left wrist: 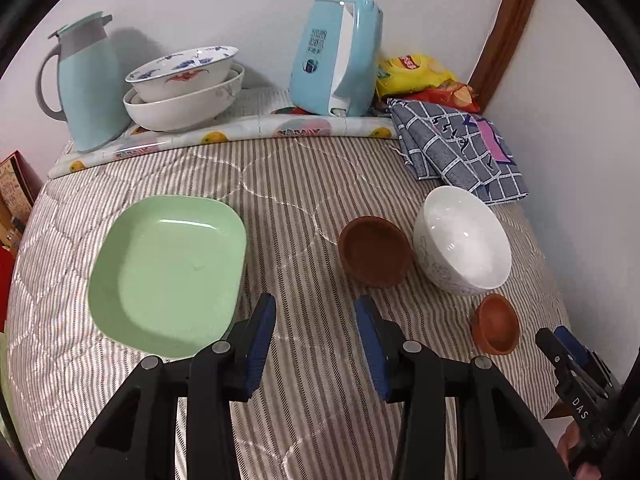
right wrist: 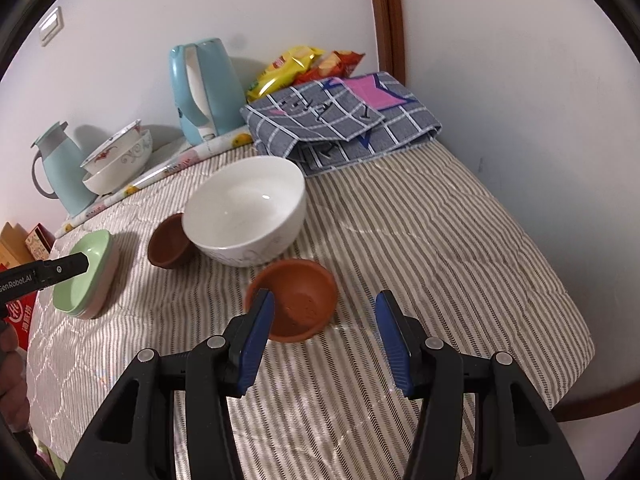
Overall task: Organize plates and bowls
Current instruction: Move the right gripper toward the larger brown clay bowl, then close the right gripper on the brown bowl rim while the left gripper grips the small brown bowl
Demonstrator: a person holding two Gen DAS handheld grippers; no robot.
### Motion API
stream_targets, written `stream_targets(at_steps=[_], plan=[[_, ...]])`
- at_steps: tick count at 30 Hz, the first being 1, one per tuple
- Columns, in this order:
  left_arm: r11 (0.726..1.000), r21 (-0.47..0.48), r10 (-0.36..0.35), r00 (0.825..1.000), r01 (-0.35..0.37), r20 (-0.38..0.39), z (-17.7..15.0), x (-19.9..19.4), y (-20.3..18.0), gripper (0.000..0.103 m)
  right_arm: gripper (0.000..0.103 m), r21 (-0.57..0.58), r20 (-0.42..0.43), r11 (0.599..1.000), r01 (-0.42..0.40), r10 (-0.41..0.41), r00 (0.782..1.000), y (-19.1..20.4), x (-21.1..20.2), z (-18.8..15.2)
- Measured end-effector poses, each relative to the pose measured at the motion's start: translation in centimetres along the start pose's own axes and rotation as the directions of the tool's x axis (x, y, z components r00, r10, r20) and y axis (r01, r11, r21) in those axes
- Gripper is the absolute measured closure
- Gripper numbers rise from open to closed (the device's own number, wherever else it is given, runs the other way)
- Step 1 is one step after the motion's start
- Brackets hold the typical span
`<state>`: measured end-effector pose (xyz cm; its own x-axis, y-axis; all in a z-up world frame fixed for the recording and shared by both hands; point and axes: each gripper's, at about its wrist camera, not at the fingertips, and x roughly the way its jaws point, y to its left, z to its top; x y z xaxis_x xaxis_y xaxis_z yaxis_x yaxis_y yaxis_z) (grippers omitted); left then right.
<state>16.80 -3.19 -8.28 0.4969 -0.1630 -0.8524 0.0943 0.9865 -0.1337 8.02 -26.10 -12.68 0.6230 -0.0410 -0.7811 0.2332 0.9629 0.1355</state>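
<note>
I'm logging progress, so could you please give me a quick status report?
Left gripper open, empty, beside green plate. Right gripper open, nearing small orange bowl. White bowl and brown bowl untouched. Nothing blocking.

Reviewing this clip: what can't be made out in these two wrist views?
- Stacked patterned white bowls: the lower bowl's inside, covered by the upper one, both views.
- Green square plates: the stack count; the left view shows only the top, the left gripper crosses it in the right view.
- Yellow and red snack packets: mostly behind the folded grey checked cloth.
</note>
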Motion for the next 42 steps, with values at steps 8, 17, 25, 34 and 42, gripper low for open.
stream_targets(at_steps=[8, 17, 25, 34, 42], plan=[[1.0, -0.002, 0.003, 1.0, -0.003, -0.025, 0.8, 2.2, -0.6, 0.063, 0.051, 0.023, -0.043, 1.0, -0.008, 0.009, 0.999, -1.1, 2.7, -0.3], [1.0, 0.008, -0.008, 0.998, 0.008, -0.061, 1.5, 5.2, -2.1, 0.063, 0.057, 0.017, -0.067, 1.0, -0.015, 0.016, 0.998, -1.2, 4.5, -0.7], [1.0, 0.006, -0.016, 0.996, 0.017, -0.087, 2.1, 7.2, -2.4, 0.063, 0.063, 0.029, -0.096, 0.999, -0.018, 0.021, 0.995, -1.2, 5.9, -0.6], [1.0, 0.009, -0.02, 0.994, 0.021, -0.11, 2.6, 8.9, -2.6, 0.067, 0.064, 0.012, -0.117, 1.0, -0.012, 0.013, 0.993, -0.9, 6.8, -0.7], [1.0, 0.018, -0.022, 0.99, 0.024, -0.137, 2.9, 10.4, -3.1, 0.072, 0.076, 0.027, -0.113, 1.0, -0.016, 0.019, 0.993, -1.1, 7.0, -0.7]])
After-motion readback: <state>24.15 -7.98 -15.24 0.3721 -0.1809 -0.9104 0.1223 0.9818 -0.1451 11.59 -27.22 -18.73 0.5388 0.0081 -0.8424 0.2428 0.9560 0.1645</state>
